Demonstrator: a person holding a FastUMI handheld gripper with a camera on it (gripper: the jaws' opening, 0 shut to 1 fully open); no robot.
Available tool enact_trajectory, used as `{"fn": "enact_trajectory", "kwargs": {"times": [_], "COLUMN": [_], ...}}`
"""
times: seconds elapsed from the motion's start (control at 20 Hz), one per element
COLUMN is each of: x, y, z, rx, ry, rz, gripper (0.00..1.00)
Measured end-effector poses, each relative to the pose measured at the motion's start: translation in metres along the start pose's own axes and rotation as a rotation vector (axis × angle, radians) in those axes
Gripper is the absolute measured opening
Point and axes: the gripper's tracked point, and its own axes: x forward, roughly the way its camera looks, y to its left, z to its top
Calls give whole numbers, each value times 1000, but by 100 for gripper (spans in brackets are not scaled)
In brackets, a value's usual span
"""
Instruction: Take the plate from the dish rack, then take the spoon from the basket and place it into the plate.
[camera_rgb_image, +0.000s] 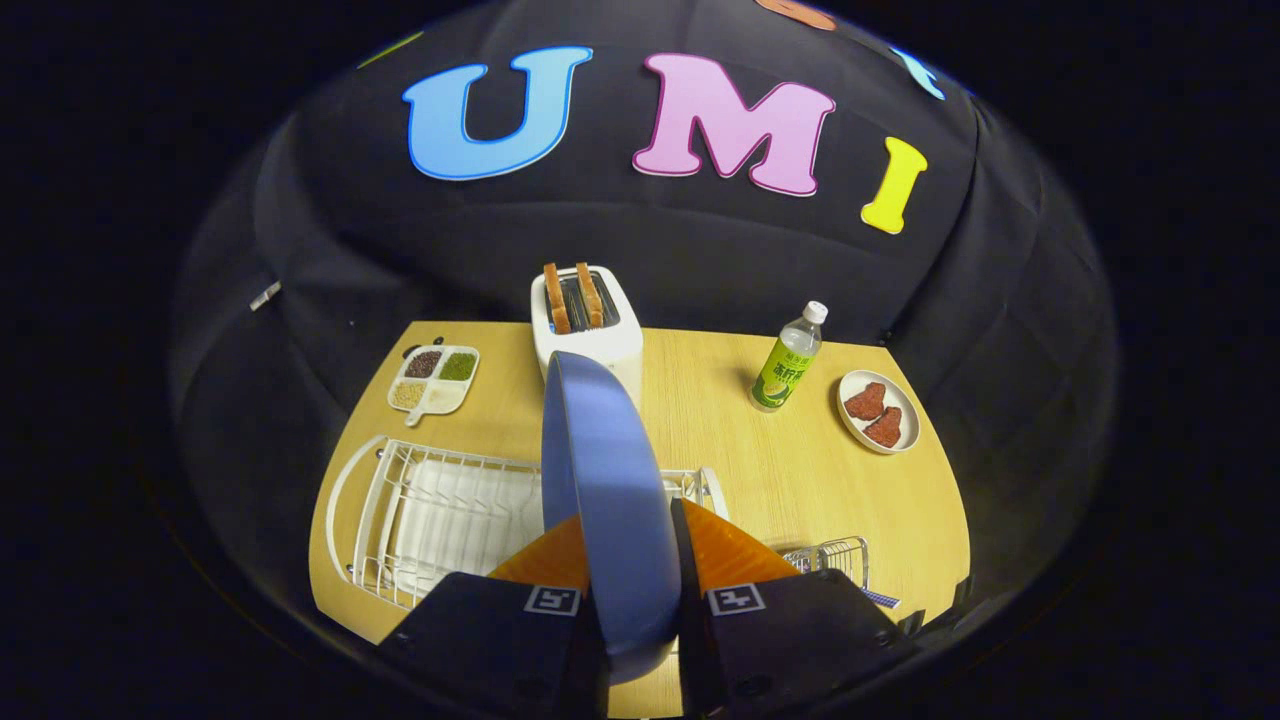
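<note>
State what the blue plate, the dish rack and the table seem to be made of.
Blue plate, clamped edge-on between the fingers of the gripper: smooth, satin sheen, probably plastic or glazed ceramic.
Dish rack: thin white bars, likely coated metal wire.
Table: pale, matte, with straight grain lines, wood or wood-look laminate.

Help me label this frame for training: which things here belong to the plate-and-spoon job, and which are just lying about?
Job: blue plate, held on edge between the fingers of the gripper; white dish rack below; wire basket beside the fingers.

Lying about: toaster, bottle, divided dish, snack plate.
</note>
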Motion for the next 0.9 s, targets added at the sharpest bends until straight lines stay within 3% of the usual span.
{"fn": "enact_trajectory", "kwargs": {"times": [0.35,0.65,0.9], "x": [-69,-99,-108], "y": [-48,-88,-113], "z": [-18,-98,-181], "rx": [87,146,229], "ry": [-11,123,257], "rz": [134,202,210], "gripper": [31,31,31]}}
